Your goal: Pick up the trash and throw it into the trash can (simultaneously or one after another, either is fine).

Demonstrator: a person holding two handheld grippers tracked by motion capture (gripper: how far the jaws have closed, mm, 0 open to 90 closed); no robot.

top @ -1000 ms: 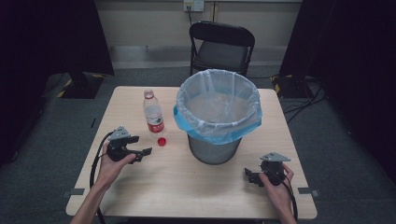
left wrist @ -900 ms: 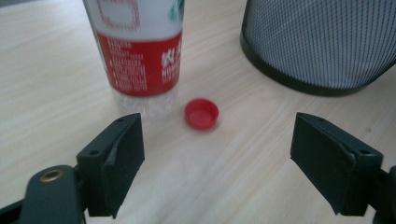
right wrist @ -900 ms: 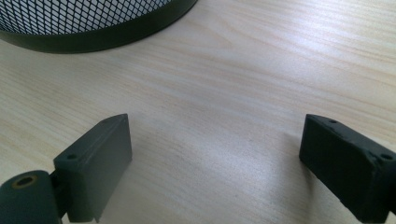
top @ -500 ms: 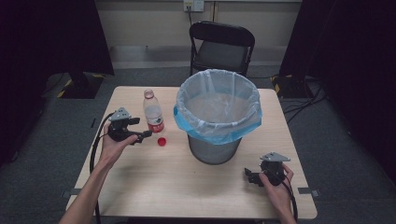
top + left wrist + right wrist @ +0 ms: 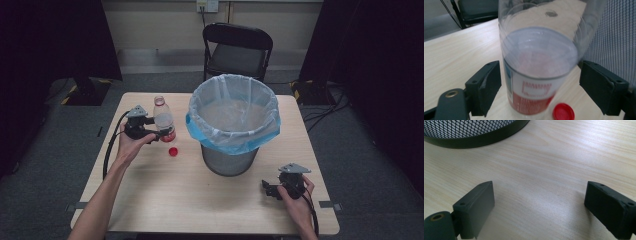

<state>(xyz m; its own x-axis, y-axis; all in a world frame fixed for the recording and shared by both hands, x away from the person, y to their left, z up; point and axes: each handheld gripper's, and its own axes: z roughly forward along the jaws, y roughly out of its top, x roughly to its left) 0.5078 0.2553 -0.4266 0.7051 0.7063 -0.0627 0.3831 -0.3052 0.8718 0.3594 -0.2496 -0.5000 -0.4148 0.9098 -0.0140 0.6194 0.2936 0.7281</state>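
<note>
One bottle [image 5: 164, 120] stands uncapped on the desk [image 5: 165, 192], between the spread jaws of the left gripper [image 5: 161, 134], not clamped. One red cap [image 5: 173, 151] lies beside it. One bin [image 5: 232, 125] stands nearby. The right gripper [image 5: 266, 189] rests open, empty.

My left gripper [image 5: 161, 133] is now up at the bottle [image 5: 164, 120], its open jaws on either side of it, after starting back near the table's front-left.

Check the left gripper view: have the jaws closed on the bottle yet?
No: the left gripper has its jaws open, with visible gaps on both sides of the plastic bottle.
</note>
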